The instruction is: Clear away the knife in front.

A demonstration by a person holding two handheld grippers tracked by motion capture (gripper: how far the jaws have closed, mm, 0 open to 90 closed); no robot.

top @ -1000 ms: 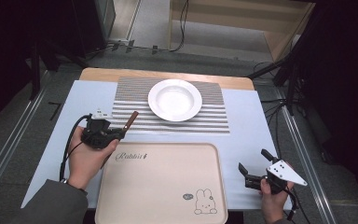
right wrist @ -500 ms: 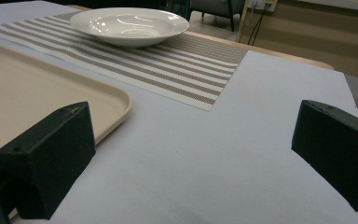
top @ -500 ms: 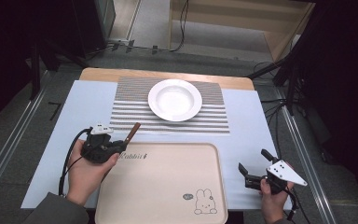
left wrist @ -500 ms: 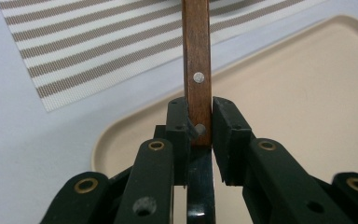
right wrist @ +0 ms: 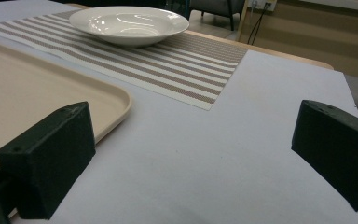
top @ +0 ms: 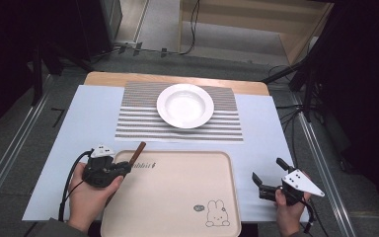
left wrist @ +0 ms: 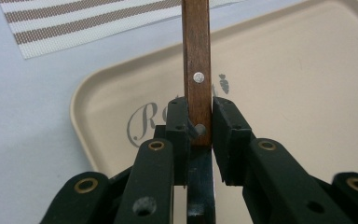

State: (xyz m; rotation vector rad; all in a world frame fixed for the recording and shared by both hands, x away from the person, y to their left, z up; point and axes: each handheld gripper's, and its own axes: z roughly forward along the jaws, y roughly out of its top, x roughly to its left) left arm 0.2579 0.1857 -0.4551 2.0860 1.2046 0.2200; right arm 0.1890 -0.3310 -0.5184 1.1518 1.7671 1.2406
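Left gripper (left wrist: 199, 128) jaws clamping wooden handle (left wrist: 196, 70), right gripper (right wrist: 191, 154) jaws apart, tray (top: 177, 197) lettering unreadable

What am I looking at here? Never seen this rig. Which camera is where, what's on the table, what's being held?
There is no robot: a person holds a two-jaw hand tool in each hand. The high view looks down from above the person's side; the other two cameras ride on the tools and look along their black jaws.

On the pale blue table cover lie a brown-and-white striped placemat with a white round ceramic plate on it, and a beige plastic tray with a rabbit drawing.

The left gripper is shut on a brown wooden handle with metal rivets, over the tray's corner. The right gripper is open and holds nothing.
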